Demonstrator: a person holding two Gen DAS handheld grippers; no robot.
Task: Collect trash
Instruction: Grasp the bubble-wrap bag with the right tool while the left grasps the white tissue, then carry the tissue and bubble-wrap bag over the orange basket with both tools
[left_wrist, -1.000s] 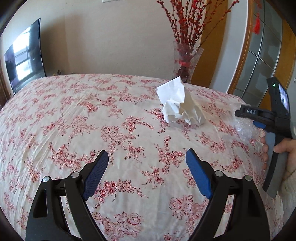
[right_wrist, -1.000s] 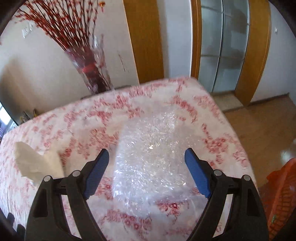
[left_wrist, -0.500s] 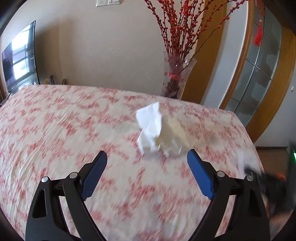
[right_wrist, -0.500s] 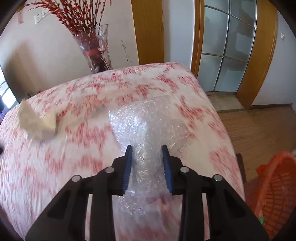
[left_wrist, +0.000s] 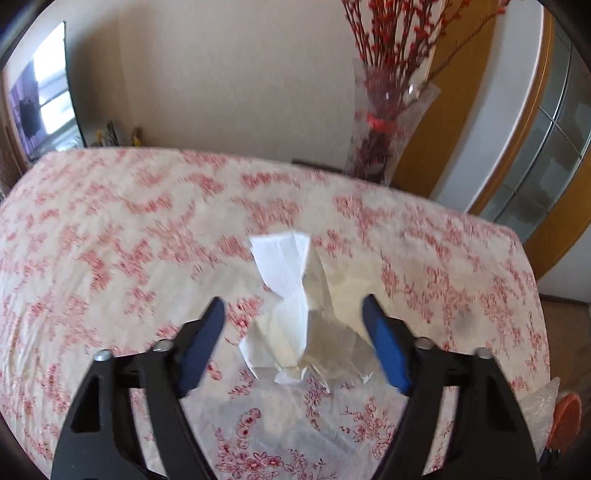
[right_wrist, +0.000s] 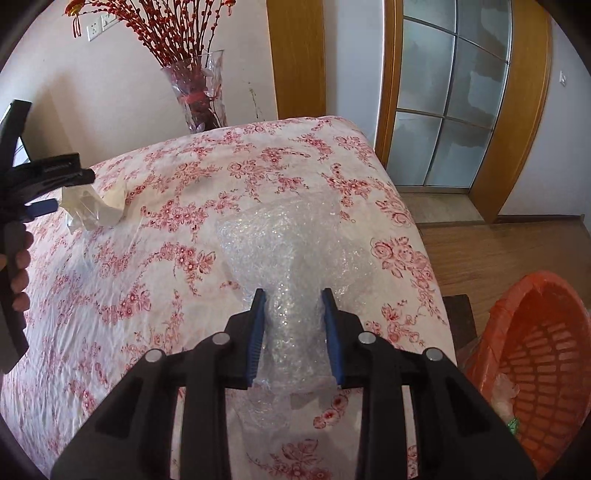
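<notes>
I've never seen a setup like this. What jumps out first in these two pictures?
Probably the right gripper, shut on a wad of clear bubble wrap at the near right of the flowered bedspread. Next, the crumpled white tissue sits mid-bed between the left gripper pads, whose jaws are closing but not yet touching it. An orange basket waits on the floor at the right.

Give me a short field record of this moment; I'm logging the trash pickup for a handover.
surface: floral bedspread
left gripper: jaws closing around crumpled tissue, pads not yet on it
right gripper: shut on bubble wrap
bin: orange basket on floor, beside the bed
background: glass vase of red branches
</notes>
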